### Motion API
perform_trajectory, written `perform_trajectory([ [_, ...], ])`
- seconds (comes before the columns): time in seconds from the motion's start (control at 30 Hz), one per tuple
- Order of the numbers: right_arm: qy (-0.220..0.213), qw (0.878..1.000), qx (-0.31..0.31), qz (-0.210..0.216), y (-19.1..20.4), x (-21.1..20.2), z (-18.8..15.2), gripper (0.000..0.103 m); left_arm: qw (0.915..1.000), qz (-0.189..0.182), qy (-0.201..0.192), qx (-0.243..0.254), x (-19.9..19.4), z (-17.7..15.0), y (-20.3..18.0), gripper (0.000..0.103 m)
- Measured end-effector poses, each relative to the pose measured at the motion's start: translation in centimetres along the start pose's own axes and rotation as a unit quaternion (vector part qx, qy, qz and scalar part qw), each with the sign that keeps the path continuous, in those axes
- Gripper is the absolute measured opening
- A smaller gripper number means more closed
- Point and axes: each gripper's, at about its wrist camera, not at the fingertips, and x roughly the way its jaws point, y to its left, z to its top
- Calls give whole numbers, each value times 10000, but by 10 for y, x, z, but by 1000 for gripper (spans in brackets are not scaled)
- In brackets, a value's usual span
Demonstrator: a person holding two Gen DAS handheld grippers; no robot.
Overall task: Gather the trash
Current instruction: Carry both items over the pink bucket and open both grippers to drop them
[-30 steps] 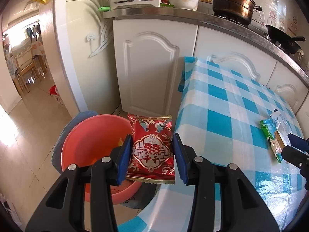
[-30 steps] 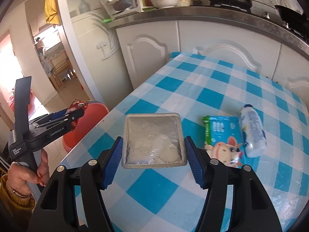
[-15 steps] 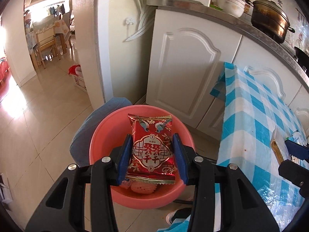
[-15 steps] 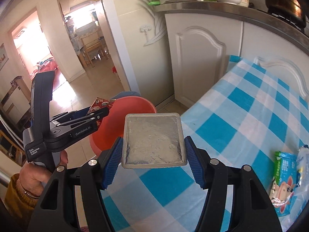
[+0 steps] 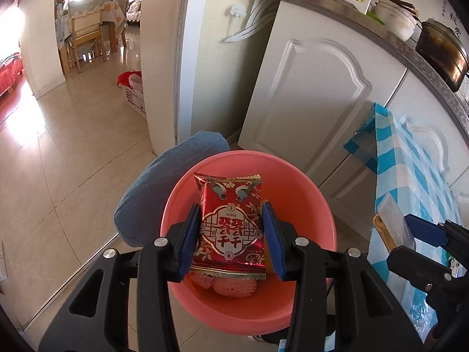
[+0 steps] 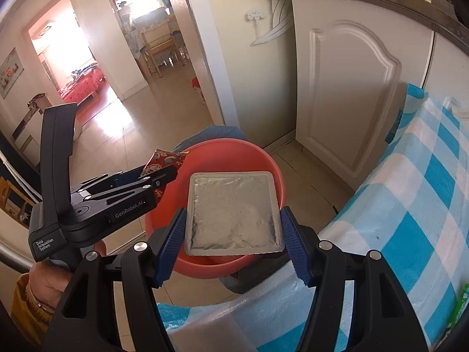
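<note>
Two pieces of trash are in hand at once, both held over the round salmon-pink plastic basin [image 5: 249,302] that stands on the floor beside the surface covered in a blue-and-white checked cloth [image 6: 416,205]. The left tool [image 5: 231,234] pinches a red foil snack packet with gold lettering [image 5: 230,223] by its side edges, upright and directly above the basin's middle, where some pale pink netted wrapping [image 5: 231,286] already lies. The right tool [image 6: 233,231] pinches a flat square silver foil pouch [image 6: 233,212] by its two sides, hanging over the basin's near rim [image 6: 205,270] and close to the cloth's edge.

By my reading, the step in hand is the drop-off. The left tool only needs to spread its pads for the packet to fall inside. The right tool should, I judge, move a little farther over the basin's hollow before letting go, since the light pouch could glide and catch the rim or slip to the tiled floor [image 5: 58,146].
</note>
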Motion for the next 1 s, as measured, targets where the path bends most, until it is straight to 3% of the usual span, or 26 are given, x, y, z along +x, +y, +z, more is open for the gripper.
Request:
perform_trajectory([
  [0.1, 92, 9999, -1, -45, 4, 14, 4, 67, 10000, 6, 67, -22, 8, -1, 2, 44],
  [0.17, 144, 9999, 74, 56, 3, 21, 4, 76, 9999, 28, 126, -2, 14, -3, 2, 44],
  [0.3, 43, 9986, 440, 296, -5, 20, 3, 78, 9997, 50, 228, -6, 23, -8, 1, 45],
  [0.5, -336, 9965, 705, 312, -18, -6, -5, 83, 9997, 53, 209, -79, 26, -12, 4, 68],
  [0.57, -489, 9956, 759, 259, -21, -15, -8, 89, 9998, 58, 183, -108, 24, -13, 5, 83],
  [0.7, -653, 9948, 779, 93, -27, -31, -17, 90, 9998, -11, 154, -112, 17, -14, 2, 85],
  [1.0, -916, 9893, 1115, 193, -53, -62, -45, 90, 9998, -119, -59, 175, -12, -17, -30, 91],
])
